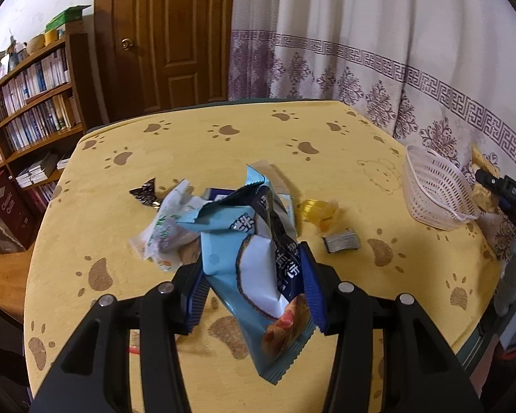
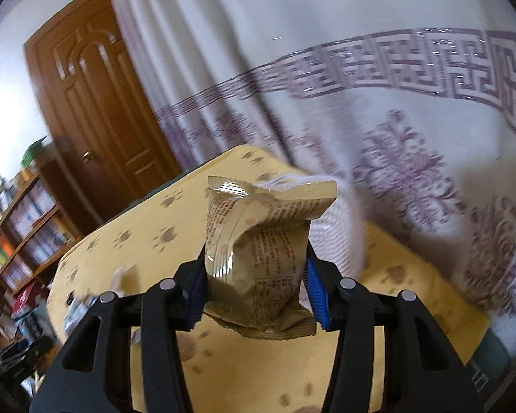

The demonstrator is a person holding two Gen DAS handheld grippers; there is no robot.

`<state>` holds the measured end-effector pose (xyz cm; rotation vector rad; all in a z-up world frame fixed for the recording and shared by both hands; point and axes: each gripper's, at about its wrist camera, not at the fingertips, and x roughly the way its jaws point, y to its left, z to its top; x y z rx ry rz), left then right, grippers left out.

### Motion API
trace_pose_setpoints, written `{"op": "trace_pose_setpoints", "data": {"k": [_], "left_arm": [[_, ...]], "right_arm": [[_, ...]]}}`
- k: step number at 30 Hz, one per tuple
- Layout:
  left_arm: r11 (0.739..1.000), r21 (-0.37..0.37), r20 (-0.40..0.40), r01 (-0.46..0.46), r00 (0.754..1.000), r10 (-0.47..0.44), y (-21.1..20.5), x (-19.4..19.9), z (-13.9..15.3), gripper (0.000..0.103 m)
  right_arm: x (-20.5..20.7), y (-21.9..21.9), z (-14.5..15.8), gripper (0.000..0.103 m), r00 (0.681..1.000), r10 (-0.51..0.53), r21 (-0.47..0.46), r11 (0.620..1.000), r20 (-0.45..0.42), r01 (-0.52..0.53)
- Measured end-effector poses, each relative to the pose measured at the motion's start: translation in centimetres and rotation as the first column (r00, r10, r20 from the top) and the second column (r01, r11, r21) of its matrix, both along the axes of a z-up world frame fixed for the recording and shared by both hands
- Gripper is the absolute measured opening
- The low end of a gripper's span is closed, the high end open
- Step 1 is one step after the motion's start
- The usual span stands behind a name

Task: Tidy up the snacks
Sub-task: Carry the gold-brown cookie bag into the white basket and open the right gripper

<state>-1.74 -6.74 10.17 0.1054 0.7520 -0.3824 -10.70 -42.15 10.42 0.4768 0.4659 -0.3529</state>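
Observation:
My left gripper [image 1: 254, 275] is shut on a light-blue snack packet [image 1: 244, 254], lifted above a pile of wrappers [image 1: 175, 220] in the middle of the yellow paw-print table [image 1: 223, 151]. A yellow candy [image 1: 318, 211] and a small silver sachet [image 1: 342, 241] lie to the right of the pile. A white plastic basket [image 1: 433, 189] stands at the table's right edge. My right gripper [image 2: 256, 284] is shut on a gold-tan snack packet [image 2: 258, 251], held upright in the air; the blurred basket [image 2: 340, 220] lies just behind it. In the left wrist view the right gripper [image 1: 488, 180] shows beside the basket with the gold packet.
A patterned white curtain [image 1: 361, 51] hangs behind the table. A brown door [image 1: 168, 34] and a bookshelf [image 1: 31, 103] stand at the left. A dark wrapper [image 1: 144, 191] lies left of the pile. Bare tablecloth stretches at the far side.

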Motion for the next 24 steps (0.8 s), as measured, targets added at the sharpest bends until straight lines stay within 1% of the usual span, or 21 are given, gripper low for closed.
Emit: {"op": "trace_pose_setpoints", "data": {"k": [2, 6, 11, 13, 14, 15, 20, 24], "left_arm": [[1.000, 0.001, 0.001, 0.009, 1.000, -0.009, -0.6, 0.0, 0.1, 0.049], [1.000, -0.006, -0.007, 0.022, 1.000, -0.022, -1.3, 0.0, 0.1, 0.049], [0.999, -0.002, -0.011, 0.034, 0.999, -0.034, -2.4, 0.1, 0.0, 0.049], [0.999, 0.001, -0.012, 0.043, 0.999, -0.043, -2.8, 0.0, 0.0, 0.049], [0.999, 0.002, -0.013, 0.050, 0.999, -0.050, -3.0, 0.1, 0.0, 0.049], [0.998, 0.003, -0.013, 0.057, 0.998, -0.057, -3.3, 0.1, 0.0, 0.049], [0.995, -0.003, -0.010, 0.102, 0.995, -0.102, -5.1, 0.2, 0.4, 0.049], [0.986, -0.035, 0.000, 0.164, 0.986, -0.164, -7.6, 0.5, 1.2, 0.049]], "right_arm": [[0.1, -1.4, -0.3, 0.050, 1.000, -0.023, 0.002, 1.000, -0.010, 0.023], [1.1, -2.9, -1.0, 0.050, 0.998, -0.036, -0.005, 0.999, -0.047, 0.036], [2.6, -3.1, -1.7, 0.051, 0.996, -0.020, -0.032, 0.999, -0.085, 0.017], [3.2, -2.7, -1.9, 0.061, 0.996, -0.020, -0.037, 0.999, -0.091, 0.017], [3.1, -2.7, -1.9, 0.070, 0.996, -0.029, -0.041, 0.999, -0.083, 0.026], [2.9, -2.7, -1.8, 0.075, 0.997, -0.039, -0.047, 0.998, -0.074, 0.036], [1.6, -2.6, -1.4, 0.075, 0.998, -0.053, -0.053, 0.997, -0.045, 0.050], [-0.5, -2.0, -1.3, 0.075, 0.996, -0.084, -0.078, 0.994, -0.026, 0.082]]}}
